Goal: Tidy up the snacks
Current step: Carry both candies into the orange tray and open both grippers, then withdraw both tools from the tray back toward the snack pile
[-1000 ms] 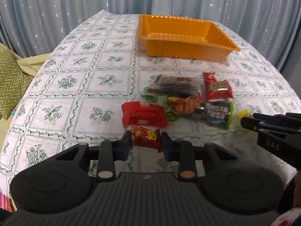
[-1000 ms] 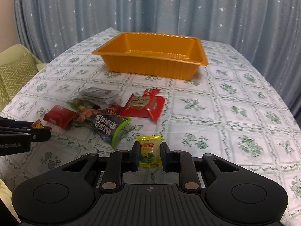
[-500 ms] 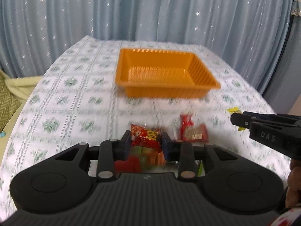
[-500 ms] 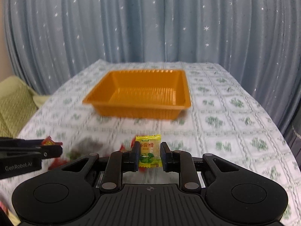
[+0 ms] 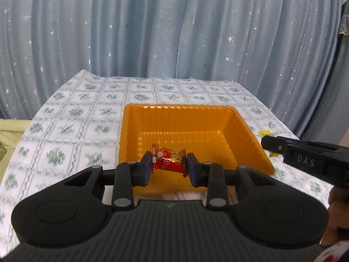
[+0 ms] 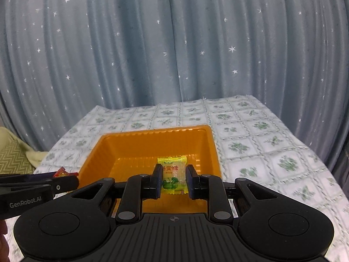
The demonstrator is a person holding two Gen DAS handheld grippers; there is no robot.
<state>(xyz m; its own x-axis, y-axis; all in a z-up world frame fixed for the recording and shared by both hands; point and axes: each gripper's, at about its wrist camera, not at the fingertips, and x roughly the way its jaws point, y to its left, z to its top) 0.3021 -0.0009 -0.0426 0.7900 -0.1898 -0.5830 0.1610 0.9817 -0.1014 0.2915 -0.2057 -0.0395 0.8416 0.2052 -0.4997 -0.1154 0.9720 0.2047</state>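
You had a small red foil-wrapped candy with gold print [image 5: 168,159] pinched between the fingers of your left gripper [image 5: 168,170], the pads nearly together and pressing on the two ends of the wrapper, and it hung over the near part of the empty orange ribbed plastic tray [image 5: 130,139]. Your right gripper [image 6: 173,181] was almost fully closed on a small yellow-green sealed candy packet [image 6: 173,175], held by its two side edges and likewise poised over that tray, toward its right half. Both pieces looked very light, so weight was no concern; what mattered was that the wrappers were thin, crinkly and probably slick, with a firmer lump inside. A hold across the filled middle, as you had, seemed safer than one on the crimped end flaps, which would likely fold and slip. Neither looked fragile, and a short drop into the tray would probably do no harm, though so light a piece could cling to a pad on release. The tray seemed thin and light too, so a nudge at its rim might slide it. It sat on a surface covered by a white cloth with a green floral check [image 6: 250,131], smooth and a little rumpled at the far edge. Behind hung a blue-grey curtain with small white stars [image 6: 174,43], and a yellow-green zigzag cushion [image 6: 12,159] showed at the left.
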